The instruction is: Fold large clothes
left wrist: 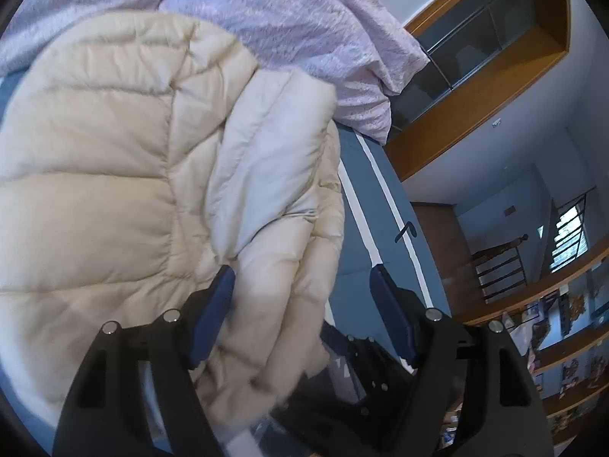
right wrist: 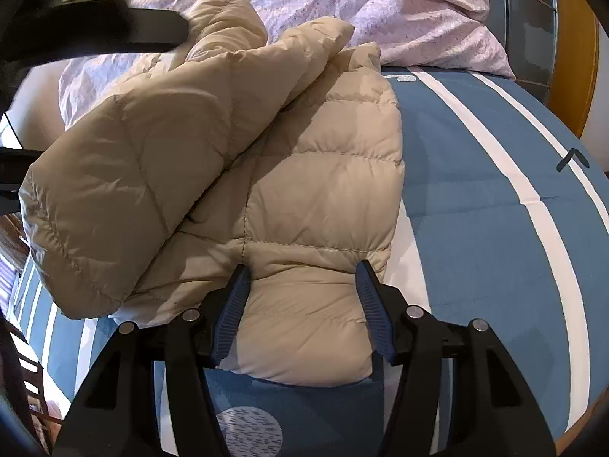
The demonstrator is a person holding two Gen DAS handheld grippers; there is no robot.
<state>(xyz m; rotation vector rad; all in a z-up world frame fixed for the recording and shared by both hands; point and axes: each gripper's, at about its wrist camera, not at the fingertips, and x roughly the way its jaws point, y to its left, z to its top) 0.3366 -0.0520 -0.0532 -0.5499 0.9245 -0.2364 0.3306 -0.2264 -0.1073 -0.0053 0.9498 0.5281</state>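
A beige quilted puffer jacket point(left wrist: 114, 175) lies on the bed and fills the left of the left wrist view. My left gripper point(left wrist: 300, 276) hovers over its folded edge with the jaws open. Fabric lies loosely between the blue pads point(left wrist: 213, 316) and neither presses on it. In the right wrist view the jacket point(right wrist: 312, 175) has one sleeve point(right wrist: 125, 175) folded across its body. My right gripper point(right wrist: 302, 268) straddles the near corner of the jacket, and its pads point(right wrist: 232, 312) squeeze the puffy panel from both sides.
The bed has a blue sheet with white stripes point(right wrist: 495, 190). A crumpled pink duvet point(right wrist: 380, 11) lies behind the jacket. Wooden shelving point(left wrist: 475, 87) and a dark railing point(left wrist: 498, 270) stand beyond the bed's right edge. A blurred black tool frame point(right wrist: 114, 11) crosses the top left.
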